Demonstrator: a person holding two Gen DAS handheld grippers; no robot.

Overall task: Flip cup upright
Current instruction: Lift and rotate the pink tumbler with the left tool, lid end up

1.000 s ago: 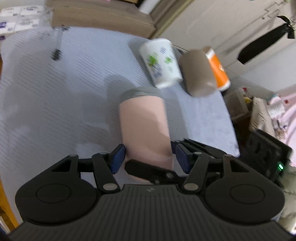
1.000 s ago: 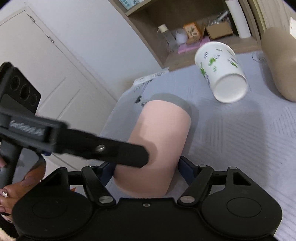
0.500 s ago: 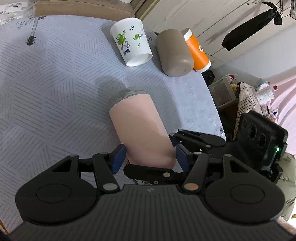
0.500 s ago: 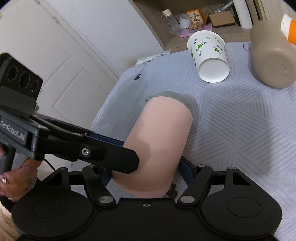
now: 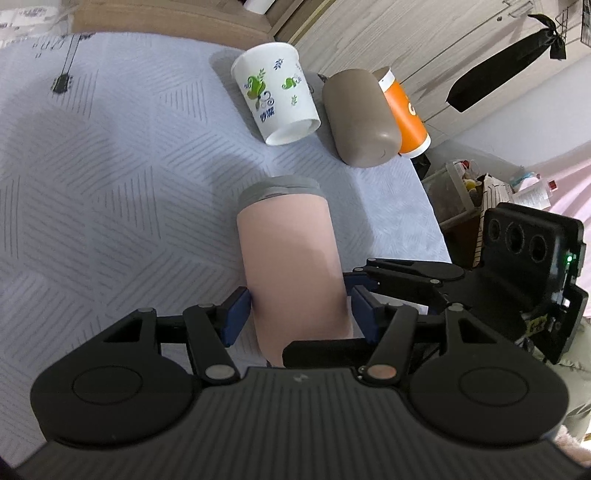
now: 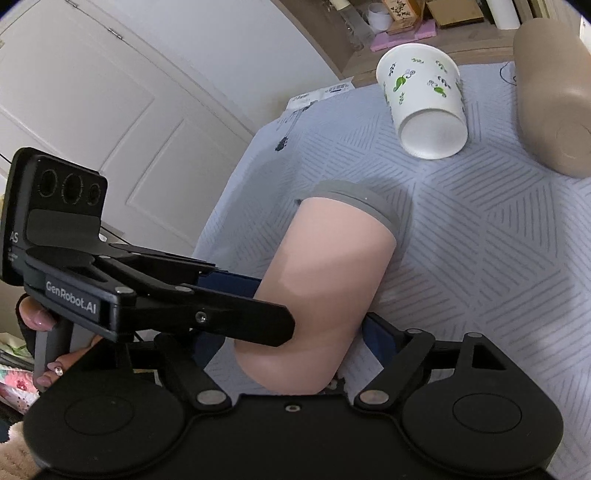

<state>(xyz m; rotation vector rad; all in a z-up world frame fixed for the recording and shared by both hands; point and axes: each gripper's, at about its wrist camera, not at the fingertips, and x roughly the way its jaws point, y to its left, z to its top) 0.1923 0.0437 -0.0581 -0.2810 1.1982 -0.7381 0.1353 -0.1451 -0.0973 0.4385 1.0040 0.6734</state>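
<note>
A pink cup with a grey rim (image 5: 290, 258) is held between both grippers, its grey rim end pointing away toward the patterned cloth; it also shows in the right wrist view (image 6: 325, 280). My left gripper (image 5: 299, 314) is shut on the cup's closed end, blue pads (image 5: 236, 314) against its sides. My right gripper (image 6: 295, 332) is shut on the same end from the other side; its body shows in the left wrist view (image 5: 528, 280). The left gripper's body (image 6: 110, 288) crosses the right wrist view.
A white cup with green leaf print (image 5: 277, 92) lies on its side on the grey-blue cloth (image 5: 110, 166), beside a brown tumbler (image 5: 360, 118) and an orange cup (image 5: 404, 110), also lying. The table's right edge drops to clutter (image 5: 461, 184). A shelf (image 6: 424, 22) stands behind.
Both grippers have swung with the pink cup, shifting the view of the table; the cup stays gripped in both. The lying cups at the back have not moved on the cloth.
</note>
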